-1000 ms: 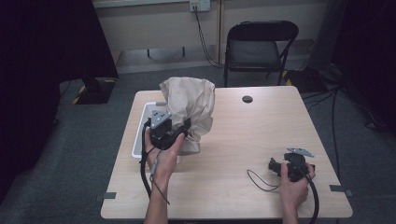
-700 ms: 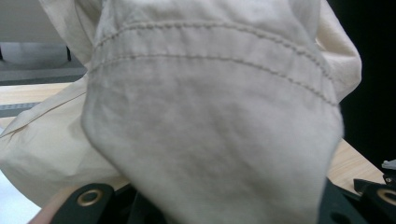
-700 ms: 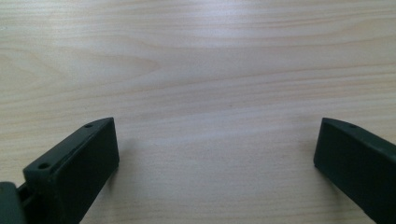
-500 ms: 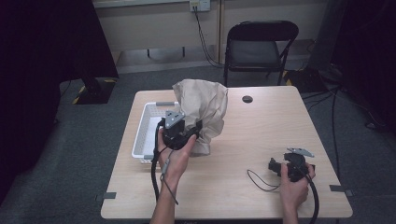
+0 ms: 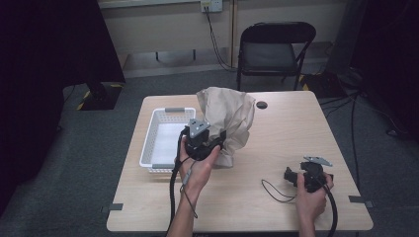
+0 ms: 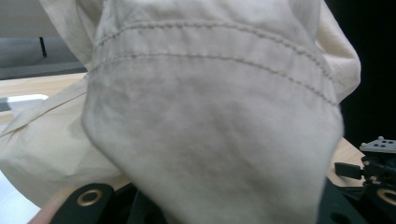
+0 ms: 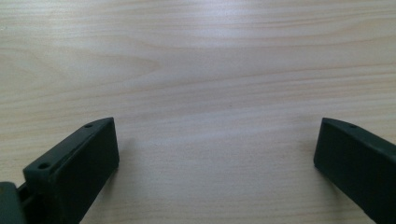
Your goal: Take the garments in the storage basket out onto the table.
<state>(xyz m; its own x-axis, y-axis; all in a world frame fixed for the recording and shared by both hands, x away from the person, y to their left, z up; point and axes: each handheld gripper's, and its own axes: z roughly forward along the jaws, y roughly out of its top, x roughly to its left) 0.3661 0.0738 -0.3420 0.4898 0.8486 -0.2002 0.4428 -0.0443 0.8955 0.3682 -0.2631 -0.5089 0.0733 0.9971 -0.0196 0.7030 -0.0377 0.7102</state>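
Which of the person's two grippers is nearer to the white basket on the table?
Left. The left gripper, shut on the beige cloth, hangs just right of the white basket; the right gripper rests open far across the table.

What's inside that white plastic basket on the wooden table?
The white plastic basket looks empty: the high view shows just its pale floor. Its right rim is partly covered by the crumpled beige cloth that the left gripper holds beside it, so that edge can't be checked.

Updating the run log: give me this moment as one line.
left gripper: shut on beige cloth, lifted beside white basket | right gripper: open, over bare table
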